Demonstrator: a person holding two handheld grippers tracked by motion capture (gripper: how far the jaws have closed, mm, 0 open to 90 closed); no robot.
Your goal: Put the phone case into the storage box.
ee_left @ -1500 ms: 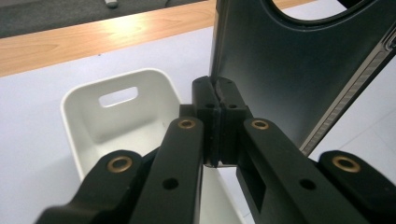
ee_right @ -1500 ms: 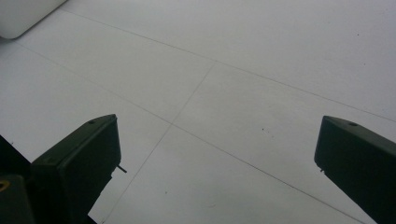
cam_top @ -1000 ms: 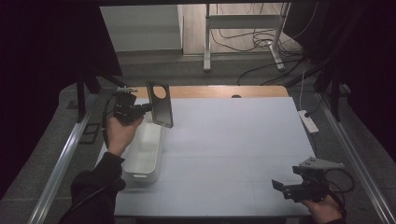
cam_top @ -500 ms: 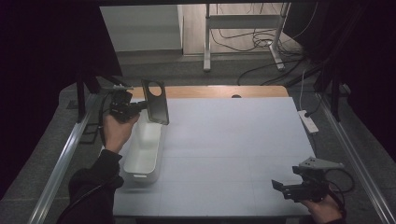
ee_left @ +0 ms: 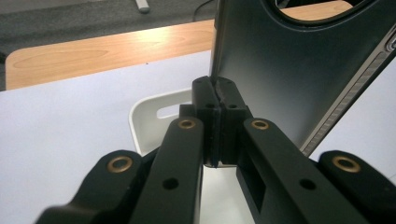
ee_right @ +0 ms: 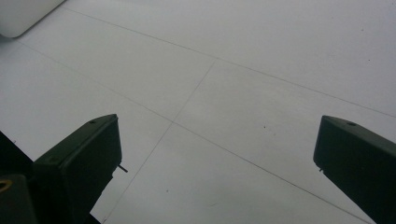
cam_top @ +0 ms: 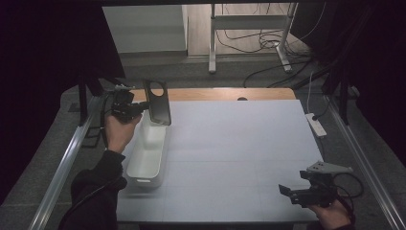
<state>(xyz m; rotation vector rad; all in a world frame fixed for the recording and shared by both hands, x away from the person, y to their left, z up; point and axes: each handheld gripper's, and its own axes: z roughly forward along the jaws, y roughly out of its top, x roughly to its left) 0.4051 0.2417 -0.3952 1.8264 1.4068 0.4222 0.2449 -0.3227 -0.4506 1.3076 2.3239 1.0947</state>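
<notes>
A dark phone case [cam_top: 158, 101] with a round cut-out hangs upright over the far end of a white bin [cam_top: 148, 153] at the left of the table. My left gripper [cam_top: 142, 107] is shut on the case's edge. In the left gripper view the jaws [ee_left: 215, 93] pinch the lower edge of the case [ee_left: 289, 60], with the bin's rim [ee_left: 144, 109] behind and below. My right gripper [cam_top: 283, 190] rests low at the front right, jaws wide open. In the right gripper view [ee_right: 217, 135] only bare mat lies between them.
A pale mat [cam_top: 239, 143] covers the table, with a wooden strip [cam_top: 215, 93] along its far edge. A white power strip [cam_top: 316, 124] lies at the right edge. Metal rails [cam_top: 67, 163] run down both sides. The bin's corner [ee_right: 23, 14] shows far off.
The left hand has carried the phone case slightly left and farther from me over the bin. The right gripper has stayed put.
</notes>
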